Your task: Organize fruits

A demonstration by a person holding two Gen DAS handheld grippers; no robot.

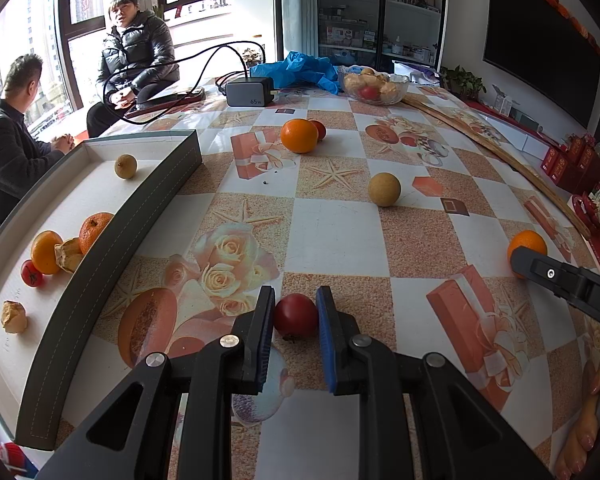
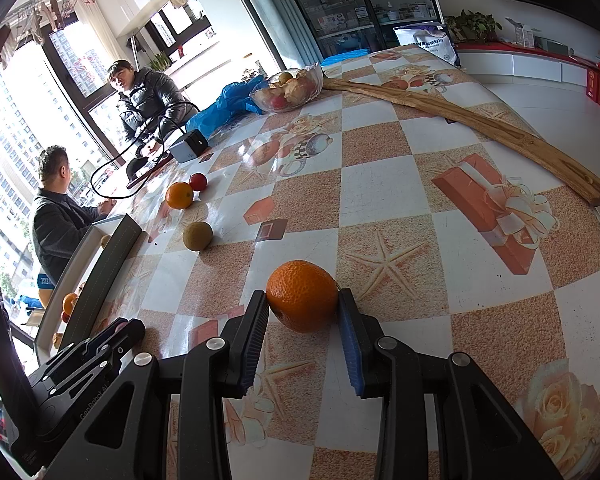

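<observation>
Two fruits sit on the surface [image 1: 340,240], each between open jaws: the tomato [image 1: 296,315] at our left gripper [image 1: 296,308], the orange [image 2: 302,296] at our right gripper [image 2: 303,312], touching or nearly. We judge the tomato soft, the orange firmer; hold both at the widest part.

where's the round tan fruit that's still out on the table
In the left wrist view the round tan fruit sits on the checked tablecloth right of centre, apart from the loose orange behind it and well right of the grey-walled tray.
</observation>
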